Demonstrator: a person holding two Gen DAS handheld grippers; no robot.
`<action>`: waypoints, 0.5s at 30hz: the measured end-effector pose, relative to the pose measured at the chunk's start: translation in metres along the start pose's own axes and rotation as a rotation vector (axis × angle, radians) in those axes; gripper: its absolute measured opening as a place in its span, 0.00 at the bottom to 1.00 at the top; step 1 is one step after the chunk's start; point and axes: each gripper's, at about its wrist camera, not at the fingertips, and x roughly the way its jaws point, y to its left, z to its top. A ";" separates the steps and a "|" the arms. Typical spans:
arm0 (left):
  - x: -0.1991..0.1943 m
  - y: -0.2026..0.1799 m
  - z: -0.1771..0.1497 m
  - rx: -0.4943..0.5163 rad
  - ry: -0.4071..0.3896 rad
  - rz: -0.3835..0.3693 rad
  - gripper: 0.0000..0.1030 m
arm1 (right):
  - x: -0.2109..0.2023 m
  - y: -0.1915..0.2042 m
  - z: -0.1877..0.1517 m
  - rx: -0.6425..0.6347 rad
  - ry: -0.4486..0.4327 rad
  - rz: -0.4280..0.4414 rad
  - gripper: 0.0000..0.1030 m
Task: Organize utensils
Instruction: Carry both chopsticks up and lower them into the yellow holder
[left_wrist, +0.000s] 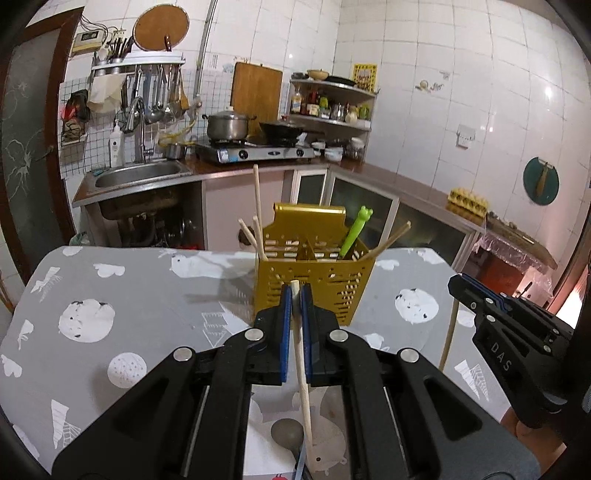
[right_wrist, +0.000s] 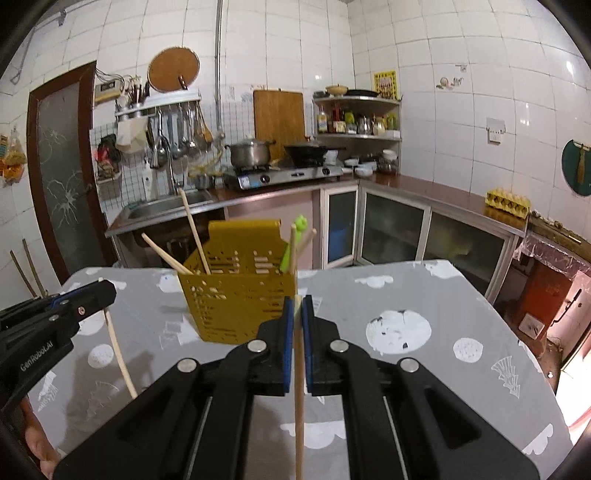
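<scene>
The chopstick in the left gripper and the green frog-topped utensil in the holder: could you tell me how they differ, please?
The chopstick is pale wood and plain; the frog utensil is bright green with a frog head. The chopstick is pinched in the shut left gripper, hanging below it above the table; the frog utensil stands leaning in the yellow holder. Both are slender sticks.

Both views evenly bright, indoor light, colours slightly washed. Glare spots on the white wall tiles (left_wrist: 546, 92), upper right of each frame. Soft grey shadow left of the gold holder (left_wrist: 314, 277) on the desk (left_wrist: 129, 295). Heavy fisheye bending; dark vignette in the corners. Mid-frame sharp; frame edges slightly soft.
</scene>
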 end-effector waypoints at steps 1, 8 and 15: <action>-0.002 0.000 0.001 0.000 -0.006 -0.002 0.04 | -0.002 0.001 0.002 0.002 -0.009 0.001 0.05; -0.015 0.001 0.013 0.012 -0.053 -0.005 0.03 | -0.007 0.007 0.010 -0.003 -0.049 -0.003 0.05; -0.018 0.010 0.024 0.007 -0.079 -0.003 0.03 | -0.007 0.007 0.021 0.009 -0.077 0.000 0.05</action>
